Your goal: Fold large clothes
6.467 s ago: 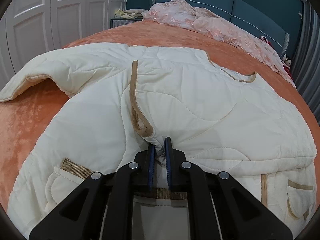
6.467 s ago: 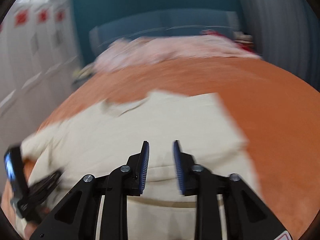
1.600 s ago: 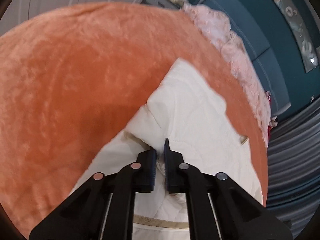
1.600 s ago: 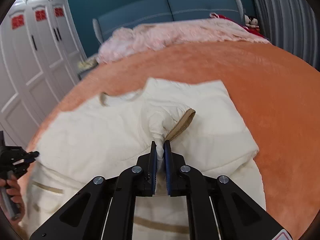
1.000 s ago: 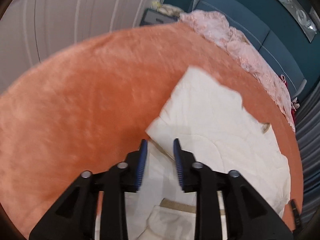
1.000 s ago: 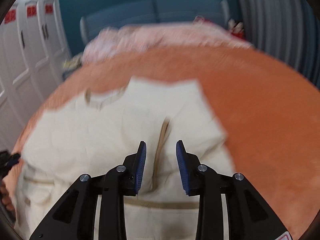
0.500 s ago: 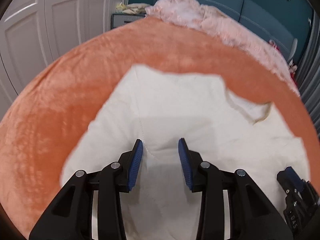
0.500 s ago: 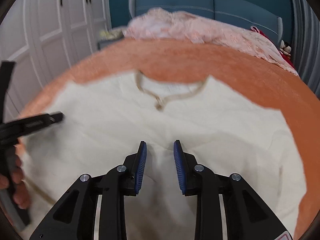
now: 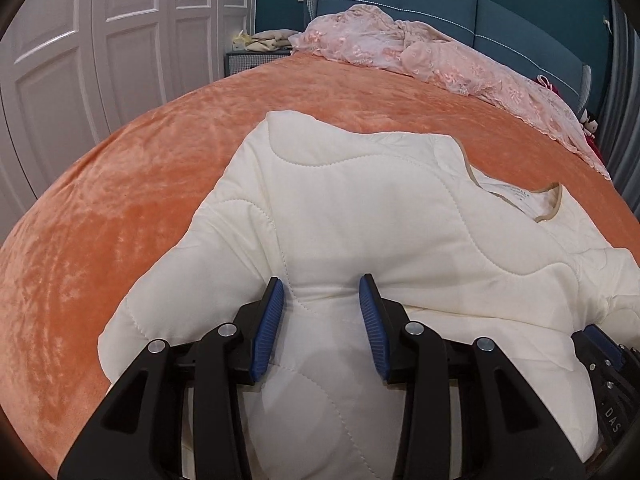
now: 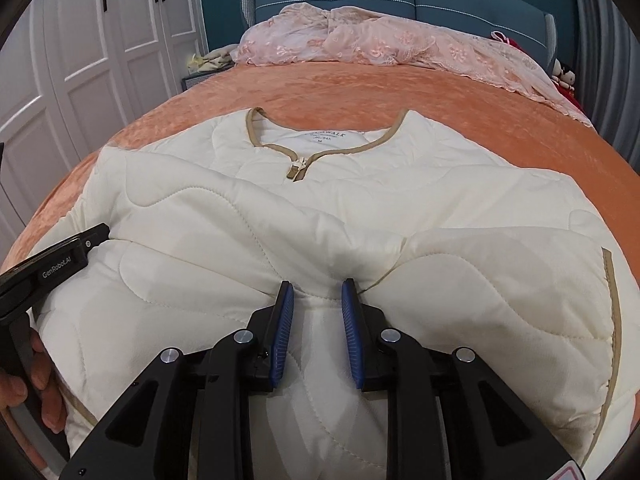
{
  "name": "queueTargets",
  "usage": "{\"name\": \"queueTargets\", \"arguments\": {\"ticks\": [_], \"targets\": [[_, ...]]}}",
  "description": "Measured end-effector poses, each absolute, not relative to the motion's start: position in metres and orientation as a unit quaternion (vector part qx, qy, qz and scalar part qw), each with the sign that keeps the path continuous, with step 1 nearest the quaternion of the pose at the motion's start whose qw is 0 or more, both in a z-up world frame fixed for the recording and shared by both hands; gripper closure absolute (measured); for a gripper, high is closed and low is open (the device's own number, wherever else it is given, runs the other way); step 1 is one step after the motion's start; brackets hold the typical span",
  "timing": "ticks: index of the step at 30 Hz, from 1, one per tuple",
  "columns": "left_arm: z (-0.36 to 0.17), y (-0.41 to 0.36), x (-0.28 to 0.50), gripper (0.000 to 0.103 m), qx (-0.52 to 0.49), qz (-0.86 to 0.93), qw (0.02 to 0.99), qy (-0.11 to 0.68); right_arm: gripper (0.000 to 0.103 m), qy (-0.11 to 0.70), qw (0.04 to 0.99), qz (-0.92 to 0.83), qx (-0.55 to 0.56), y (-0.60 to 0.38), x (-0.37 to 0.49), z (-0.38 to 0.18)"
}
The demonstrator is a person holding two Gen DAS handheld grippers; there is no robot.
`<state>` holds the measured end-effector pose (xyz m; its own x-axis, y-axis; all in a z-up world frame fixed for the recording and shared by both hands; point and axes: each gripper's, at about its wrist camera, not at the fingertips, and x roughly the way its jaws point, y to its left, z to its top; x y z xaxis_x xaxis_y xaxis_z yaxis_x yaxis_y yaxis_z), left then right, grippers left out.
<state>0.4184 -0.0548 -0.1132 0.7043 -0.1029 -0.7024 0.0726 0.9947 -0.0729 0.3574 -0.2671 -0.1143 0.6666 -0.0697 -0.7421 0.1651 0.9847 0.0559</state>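
Orange plush covers the bed (image 9: pixel 168 168) under your work, with white wardrobe doors (image 9: pixel 100 40) off to the left. Your left gripper (image 9: pixel 322 312) hangs over the near left part of the cream quilted jacket (image 10: pixel 360 208), its fingers (image 9: pixel 267 332) parted fairly wide, just having opened further, with padding bulging between them but not pinched. The jacket lies spread on the bed, zipped, collar (image 10: pixel 320 140) toward the pink lace bedding (image 10: pixel 380 44) at the headboard. Your right gripper (image 10: pixel 318 316) sits over the near middle, fingers narrower, just having closed in, fabric between them, not clamped.
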Motion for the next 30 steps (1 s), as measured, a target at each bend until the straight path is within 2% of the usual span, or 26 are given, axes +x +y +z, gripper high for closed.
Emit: {"name": "queueTargets", "arguments": {"ticks": [12,14,17,19,23,25,30], "targets": [[-0.112,-0.06,0.42,0.064,0.0,-0.036,0.925,0.379,0.083,0.401,0.911,-0.058,0.076,-0.273,0.355,-0.111],[-0.105,-0.055,0.424,0.064,-0.015,-0.044,0.919,0.392,0.089,0.401,0.909,-0.059,0.101,-0.284,0.352,-0.101],[-0.083,-0.046,0.427,0.062,0.001,-0.031,0.916,0.4,0.089,0.378,0.913,-0.105,0.116,-0.306,0.34,-0.072],[-0.064,-0.042,0.432,0.063,0.022,-0.018,0.922,0.386,0.084,0.36,0.917,-0.112,0.134,-0.319,0.341,-0.051],[-0.024,-0.045,0.46,0.063,-0.01,-0.044,0.921,0.387,0.085,0.352,0.922,-0.069,0.146,-0.316,0.386,-0.024],[-0.016,-0.06,0.477,0.063,-0.016,-0.068,0.917,0.392,0.085,0.369,0.917,-0.037,0.149,-0.308,0.416,-0.028],[-0.036,-0.107,0.513,0.063,0.018,-0.102,0.9,0.424,0.089,0.419,0.894,0.012,0.157,-0.286,0.476,-0.06]]}}
